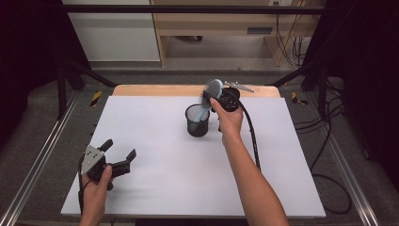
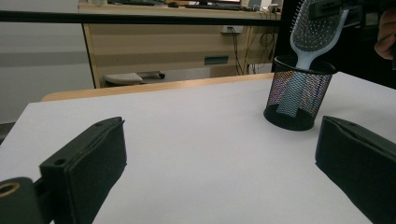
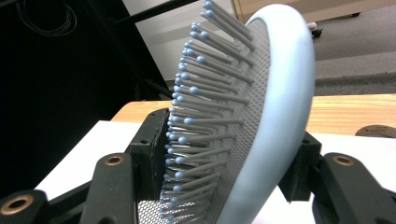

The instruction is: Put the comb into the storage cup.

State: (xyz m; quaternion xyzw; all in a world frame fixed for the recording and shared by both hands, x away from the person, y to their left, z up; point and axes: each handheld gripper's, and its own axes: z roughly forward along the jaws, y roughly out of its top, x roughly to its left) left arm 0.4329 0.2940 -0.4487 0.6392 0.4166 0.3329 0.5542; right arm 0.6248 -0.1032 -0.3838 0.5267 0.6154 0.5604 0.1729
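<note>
left gripper (image 1: 117, 157): lower left of the high view, fingers wide, nothing between them, far from the cup.
mesh cup (image 1: 197, 120): upright mid-worktop (image 1: 155, 188), brush handle inside.
hairbrush (image 1: 212, 92): long axis steeply upright, head above the rim.
right gripper (image 1: 210, 95): nearer hand; fingers (image 3: 150, 149) flank the head, whether pressing I cannot tell.

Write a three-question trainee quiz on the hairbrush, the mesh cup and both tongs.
1. True or false: the hairbrush handle stands inside the black mesh cup.
2. Which tongs bracket the brush head? A. left tongs B. right tongs
3. What lies between the jaws of the left tongs?

Key
1. True: the handle is down in the cup, the head sticks out above the rim.
2. B: in the right gripper view one jaw stands on the bristle side, one on the smooth back.
3. Nothing; they stand open over the white table sheet.
</note>
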